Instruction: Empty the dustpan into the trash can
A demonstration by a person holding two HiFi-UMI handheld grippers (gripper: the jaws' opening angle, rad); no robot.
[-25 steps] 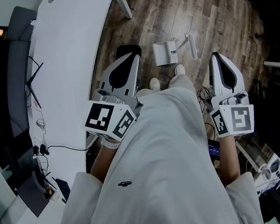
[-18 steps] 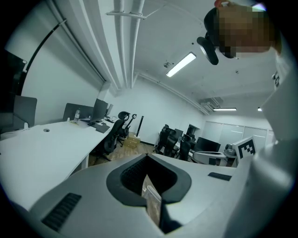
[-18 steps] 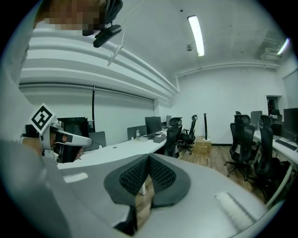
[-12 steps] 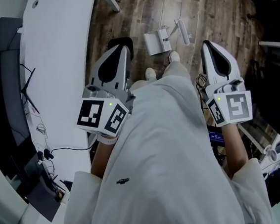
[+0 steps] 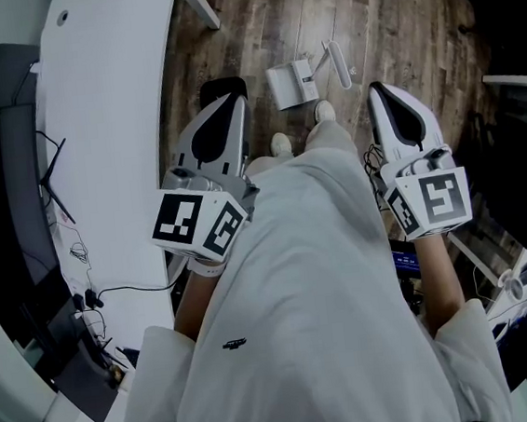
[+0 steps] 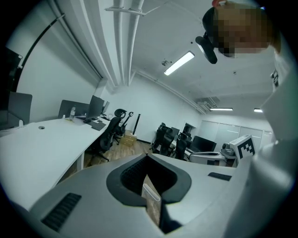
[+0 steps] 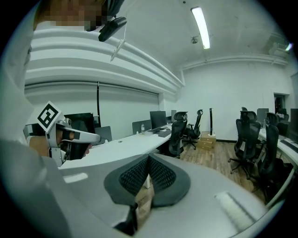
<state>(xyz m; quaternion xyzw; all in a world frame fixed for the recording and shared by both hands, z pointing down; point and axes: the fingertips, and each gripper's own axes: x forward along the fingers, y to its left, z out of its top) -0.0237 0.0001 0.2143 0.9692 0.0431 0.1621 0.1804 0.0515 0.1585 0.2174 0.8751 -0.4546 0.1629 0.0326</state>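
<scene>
Pre-grasp: left gripper [image 5: 235, 101] and right gripper [image 5: 380, 89] both pressed together, empty; small white plastic dustpan [image 5: 289, 83] untouched on wood-plank floor [image 5: 394, 23]; next reach down, spread, take its handle.

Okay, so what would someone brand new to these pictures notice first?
Two white tools with black-and-white marker cubes flank the person's pale-clothed body, both shut and empty. The left tool is beside the long white desk, and the right tool is opposite it. On the wood floor just past the shoes lie a white dustpan and a brush beside it.
</scene>
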